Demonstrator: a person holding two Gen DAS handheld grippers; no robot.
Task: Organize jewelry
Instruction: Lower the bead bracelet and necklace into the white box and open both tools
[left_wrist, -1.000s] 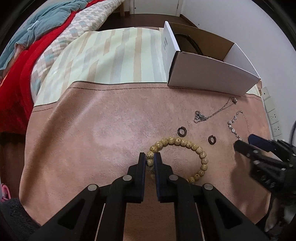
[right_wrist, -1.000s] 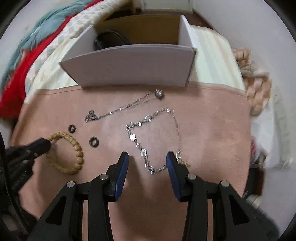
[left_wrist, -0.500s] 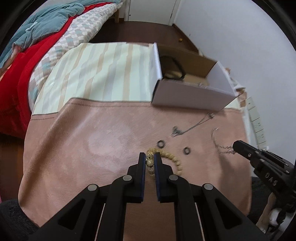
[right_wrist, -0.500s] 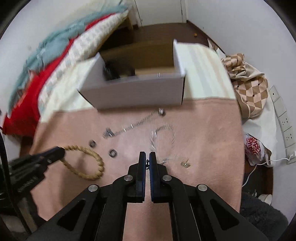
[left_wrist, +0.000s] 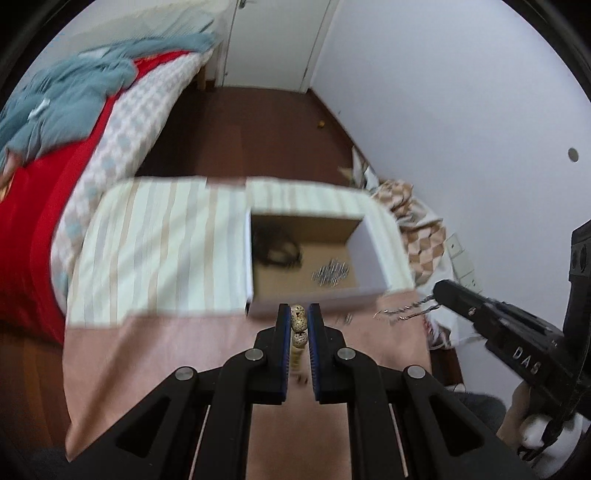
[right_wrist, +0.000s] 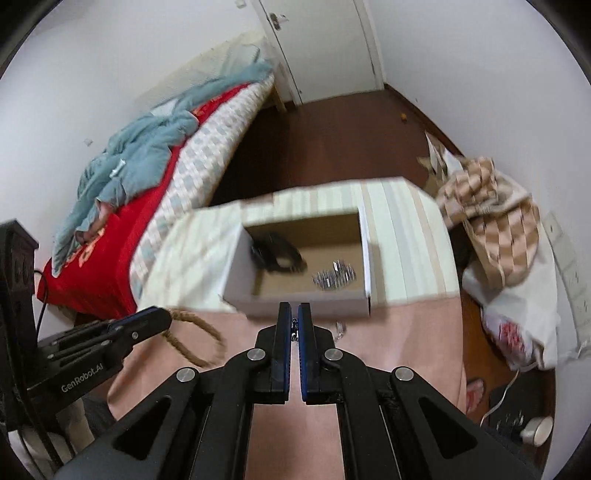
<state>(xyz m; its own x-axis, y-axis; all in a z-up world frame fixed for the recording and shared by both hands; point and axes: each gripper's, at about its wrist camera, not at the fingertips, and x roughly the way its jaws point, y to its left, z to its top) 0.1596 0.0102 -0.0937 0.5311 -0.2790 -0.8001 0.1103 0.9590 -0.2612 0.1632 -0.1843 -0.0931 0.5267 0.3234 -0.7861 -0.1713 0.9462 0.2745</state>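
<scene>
My left gripper (left_wrist: 298, 314) is shut on the tan beaded bracelet (left_wrist: 298, 321) and holds it in the air just before the white cardboard box (left_wrist: 317, 295). The bracelet hangs as a loop in the right wrist view (right_wrist: 199, 339). My right gripper (right_wrist: 294, 314) is shut on the silver chain necklace (right_wrist: 294, 326), which trails from its tip in the left wrist view (left_wrist: 402, 312). The box holds a dark band (left_wrist: 277, 251) and a silver jewelry heap (left_wrist: 330, 275). Both grippers are raised above the pink mat (left_wrist: 166, 350).
The box (right_wrist: 295, 299) sits on a striped cloth (left_wrist: 166, 251) beyond the mat. A bed with red and teal bedding (left_wrist: 55, 147) is at the left. A checkered cloth (right_wrist: 491, 221) and bags lie at the right by the wall.
Both grippers have risen and moved toward the box, carrying the bracelet and the necklace off the mat. One second ago the right gripper was open over the necklace; it then shut on it.
</scene>
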